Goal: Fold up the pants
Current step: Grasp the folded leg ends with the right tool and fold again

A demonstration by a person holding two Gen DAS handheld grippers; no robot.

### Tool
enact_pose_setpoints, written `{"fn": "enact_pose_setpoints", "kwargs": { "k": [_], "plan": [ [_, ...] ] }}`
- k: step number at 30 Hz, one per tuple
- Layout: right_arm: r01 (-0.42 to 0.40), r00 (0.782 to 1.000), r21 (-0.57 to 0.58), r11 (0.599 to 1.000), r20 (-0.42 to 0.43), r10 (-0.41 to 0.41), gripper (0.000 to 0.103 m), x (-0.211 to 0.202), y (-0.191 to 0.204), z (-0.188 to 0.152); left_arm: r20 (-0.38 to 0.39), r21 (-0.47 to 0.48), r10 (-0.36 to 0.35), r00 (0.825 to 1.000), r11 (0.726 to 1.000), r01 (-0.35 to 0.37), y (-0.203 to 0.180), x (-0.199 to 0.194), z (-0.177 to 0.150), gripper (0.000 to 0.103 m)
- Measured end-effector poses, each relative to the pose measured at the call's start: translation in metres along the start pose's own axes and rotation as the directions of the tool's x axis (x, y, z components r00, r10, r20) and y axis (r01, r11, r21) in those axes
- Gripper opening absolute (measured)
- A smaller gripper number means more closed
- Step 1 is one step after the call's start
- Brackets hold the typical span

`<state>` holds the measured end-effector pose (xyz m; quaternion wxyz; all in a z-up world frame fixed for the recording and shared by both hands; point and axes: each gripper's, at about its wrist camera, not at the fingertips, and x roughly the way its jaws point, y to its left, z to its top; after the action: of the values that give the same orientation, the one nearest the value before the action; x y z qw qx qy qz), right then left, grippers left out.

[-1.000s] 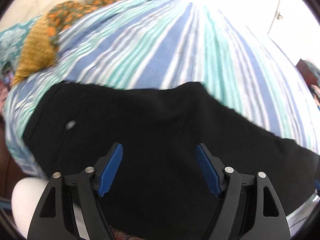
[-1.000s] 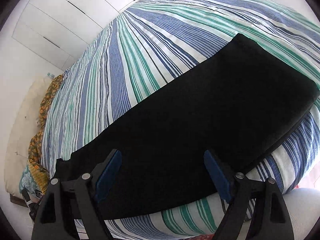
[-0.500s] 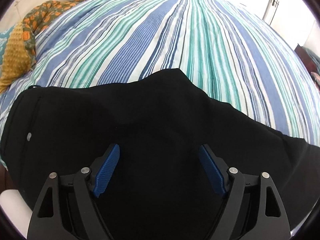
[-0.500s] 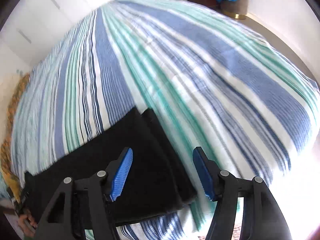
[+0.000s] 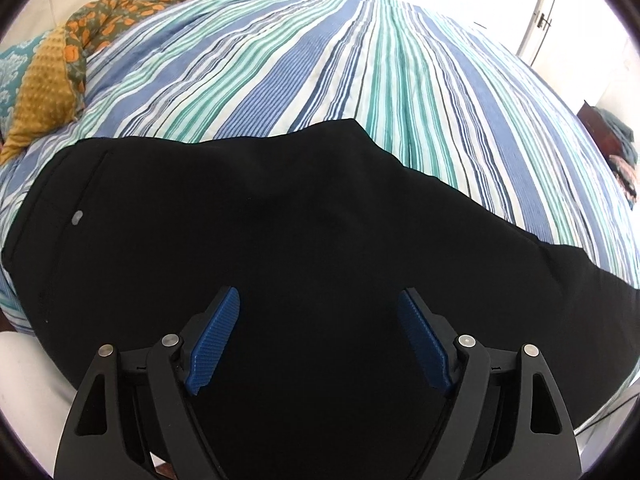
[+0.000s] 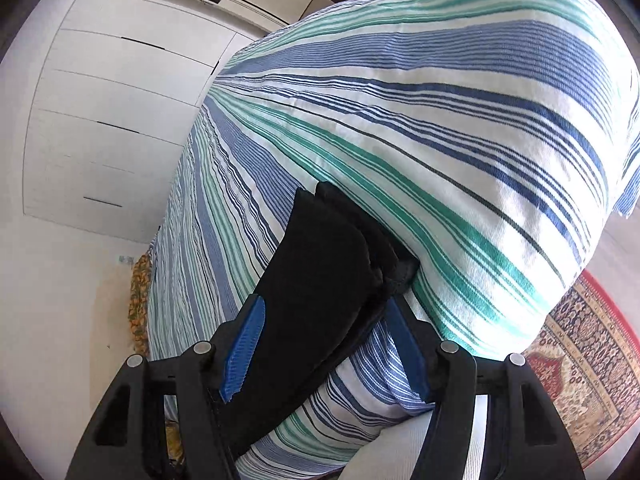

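My fingers [image 5: 216, 340] are black, triangular-cutout frames (silver screws at the pivots) faced with ribbed blue pads [image 6: 245, 350].

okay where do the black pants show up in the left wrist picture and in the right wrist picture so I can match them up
Left wrist view: the black pants fill the lower half, waist end at the left edge, running off to the right.
Right wrist view: the pants' leg ends lie low in the centre, between the open fingers of the right gripper.
Shared landmark: the striped bedspread under the pants in both.
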<state>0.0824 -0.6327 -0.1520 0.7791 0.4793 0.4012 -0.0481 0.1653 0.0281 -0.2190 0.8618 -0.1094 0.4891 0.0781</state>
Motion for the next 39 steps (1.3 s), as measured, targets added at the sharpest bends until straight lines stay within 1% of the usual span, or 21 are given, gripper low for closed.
{"fn": "enact_pose_setpoints", "kwargs": {
  "k": [1, 4, 7, 9, 11, 14, 16, 19, 24, 27, 31, 34, 39],
  "plan": [
    [0.001, 1.0, 0.013, 1.0, -0.006, -0.001, 0.063, 0.003, -0.002, -0.001, 0.001, 0.007, 0.003, 1.0, 1.0, -0.003, -0.001, 0.0, -0.001, 0.083],
    [0.071, 0.997, 0.023, 0.997, -0.004, -0.071, 0.063, 0.008, -0.009, 0.001, 0.006, 0.013, 0.01, 1.0, 1.0, -0.01, -0.002, 0.001, -0.002, 0.083],
    [0.057, 0.998, 0.05, 0.997, 0.004, -0.057, 0.063, 0.01, -0.018, 0.008, 0.008, 0.01, 0.01, 1.0, 1.0, -0.01, -0.002, 0.001, -0.002, 0.083],
    [0.033, 0.999, 0.039, 0.999, 0.014, -0.034, 0.065, 0.012, -0.018, 0.014, 0.008, 0.005, 0.007, 1.0, 1.0, -0.007, -0.001, 0.002, -0.003, 0.083],
    [0.01, 1.0, 0.028, 1.0, -0.006, -0.01, 0.067, 0.017, -0.019, 0.019, 0.009, 0.001, 0.002, 1.0, 1.0, -0.002, 0.0, 0.003, -0.004, 0.083],
    [0.014, 0.999, 0.039, 0.999, -0.041, -0.012, 0.069, 0.024, -0.023, 0.021, 0.003, 0.008, 0.01, 1.0, 1.0, -0.01, -0.001, 0.005, -0.005, 0.083],
    [0.022, 0.999, 0.044, 0.999, -0.044, -0.02, 0.07, 0.027, -0.024, 0.019, 0.001, 0.014, 0.023, 1.0, 1.0, -0.023, -0.003, 0.007, -0.005, 0.084],
    [0.032, 0.998, 0.016, 0.999, -0.046, -0.032, 0.074, 0.03, -0.019, 0.019, 0.003, 0.016, 0.035, 0.999, 0.999, -0.035, -0.005, 0.007, -0.006, 0.084],
    [0.0, 0.997, 0.032, 0.999, -0.076, 0.003, 0.078, 0.04, -0.023, 0.024, 0.005, 0.024, 0.02, 1.0, 0.999, -0.021, -0.002, 0.006, -0.008, 0.084],
    [-0.022, 0.997, 0.046, 0.999, -0.075, 0.026, 0.078, 0.041, -0.026, 0.025, 0.002, 0.034, 0.029, 1.0, 0.999, -0.029, -0.002, 0.008, -0.009, 0.085],
    [-0.04, 0.996, 0.072, 0.997, -0.08, 0.046, 0.078, 0.041, -0.03, 0.024, 0.002, 0.022, 0.035, 0.999, 0.999, -0.035, -0.004, 0.01, -0.008, 0.088],
    [-0.031, 0.996, 0.083, 0.996, -0.081, 0.038, 0.078, 0.041, -0.033, 0.024, 0.005, 0.029, 0.033, 0.999, 0.999, -0.033, -0.003, 0.011, -0.009, 0.089],
    [0.002, 0.998, 0.061, 0.998, -0.065, 0.002, 0.078, 0.04, -0.027, 0.021, 0.004, 0.044, 0.042, 0.999, 0.998, -0.042, -0.004, 0.013, -0.01, 0.09]
  ]
}}
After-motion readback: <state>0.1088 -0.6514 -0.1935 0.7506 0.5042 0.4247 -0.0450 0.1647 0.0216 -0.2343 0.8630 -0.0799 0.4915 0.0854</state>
